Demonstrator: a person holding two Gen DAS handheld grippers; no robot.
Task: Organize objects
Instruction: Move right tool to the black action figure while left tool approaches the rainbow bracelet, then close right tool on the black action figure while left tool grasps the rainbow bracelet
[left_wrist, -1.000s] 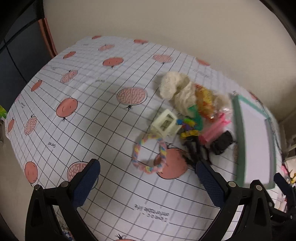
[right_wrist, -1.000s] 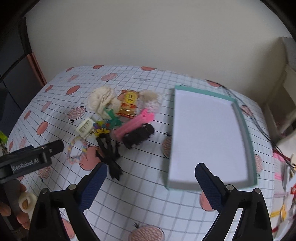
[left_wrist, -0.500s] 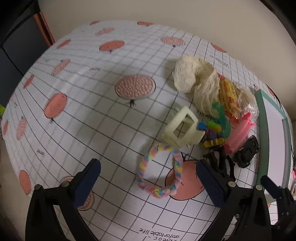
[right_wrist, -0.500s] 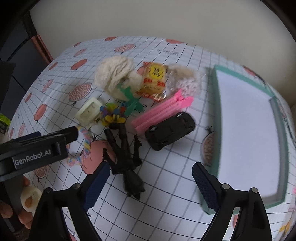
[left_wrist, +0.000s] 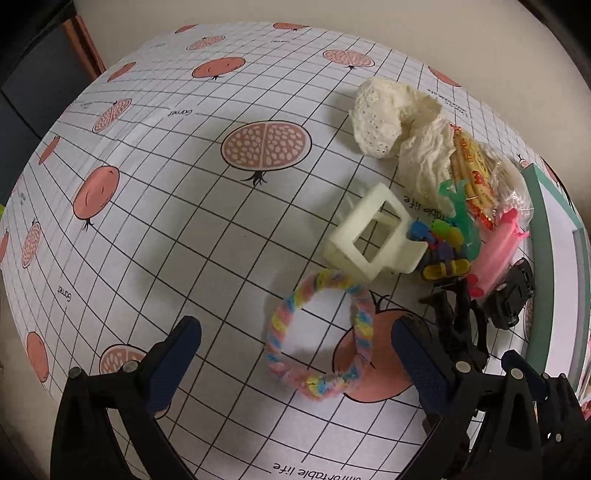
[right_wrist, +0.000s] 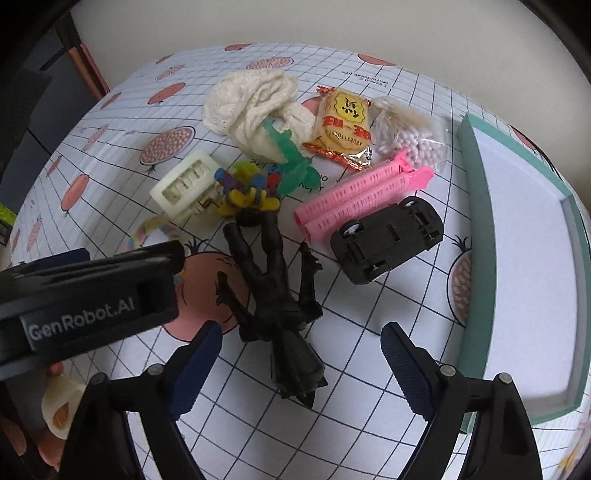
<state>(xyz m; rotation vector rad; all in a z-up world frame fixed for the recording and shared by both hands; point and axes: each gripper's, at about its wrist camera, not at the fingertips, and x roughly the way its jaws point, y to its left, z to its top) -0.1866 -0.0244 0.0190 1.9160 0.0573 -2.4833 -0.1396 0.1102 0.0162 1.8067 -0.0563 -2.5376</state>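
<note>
Both tongs have come down closer to the pile since a second ago, and everything looms larger in my views. My left tongs (left_wrist: 295, 354) are spread wide, holding nothing, with the pastel braided ring (left_wrist: 317, 332) lying flat on the table (left_wrist: 155, 206) between their blue pads. Just beyond the ring sits the cream square clip (left_wrist: 373, 236), tilted against a knot of small multicoloured toys (left_wrist: 441, 247).

My right tongs (right_wrist: 301, 363) are likewise wide open and empty, and the black figure (right_wrist: 277, 291) lies on the table between and just ahead of their tips. To its right rests the black toy car (right_wrist: 388, 238), flipped on its roof with wheels up, touching the pink hair rollers (right_wrist: 364, 194). Behind those I see the yellow snack packet (right_wrist: 343, 123), a clear bag of pale beads (right_wrist: 410, 138), the cream lace cloth (right_wrist: 251, 107) and a green plastic piece (right_wrist: 291, 158) leaning on the cloth.

At the right edge stands the teal tray (right_wrist: 476, 206), white inside, with nothing in it. The left tool's black body crosses my right view at lower left, above a gloved hand (right_wrist: 55, 410).
</note>
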